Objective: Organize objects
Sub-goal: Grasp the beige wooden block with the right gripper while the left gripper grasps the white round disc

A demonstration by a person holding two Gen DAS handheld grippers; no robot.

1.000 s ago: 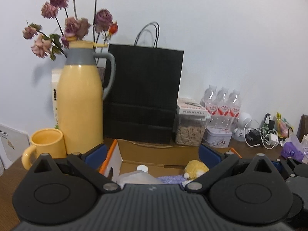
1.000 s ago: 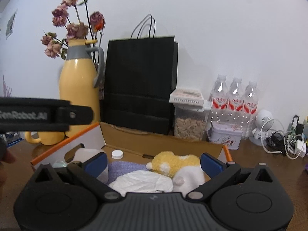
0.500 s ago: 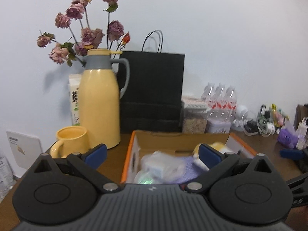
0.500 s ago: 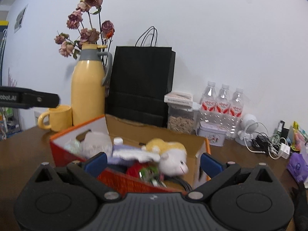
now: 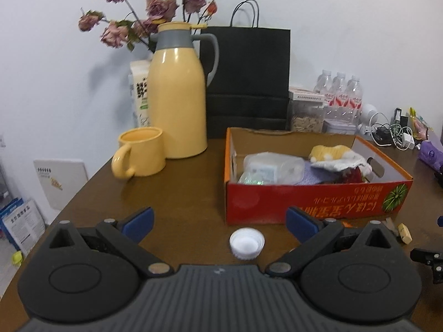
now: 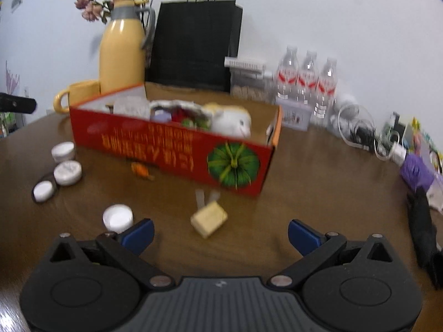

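Observation:
A red cardboard box (image 5: 318, 202) (image 6: 177, 149) sits on the brown table, holding a clear bag (image 5: 271, 167), a yellow and white plush toy (image 5: 332, 153) (image 6: 229, 119) and other items. My left gripper (image 5: 220, 221) is open, low over the table in front of the box, with a white bottle cap (image 5: 246, 243) lying between its fingers. My right gripper (image 6: 220, 233) is open too, just behind a small beige block (image 6: 209, 218). Several white caps lie left of it: one cap (image 6: 117, 217) by the left finger, two others (image 6: 67, 172) (image 6: 63, 150) farther off.
A yellow jug (image 5: 178, 96), yellow mug (image 5: 141, 152), black paper bag (image 5: 246, 77), jar and water bottles (image 6: 307, 83) line the wall. Cables (image 6: 368, 132), a purple pack (image 6: 415, 171) and a black object (image 6: 423, 232) lie at the right. An orange scrap (image 6: 141, 170) rests near the box.
Both grippers have pulled back and away from the box, from hovering over its contents to sitting low over the table in front of it. Both stay open and empty.

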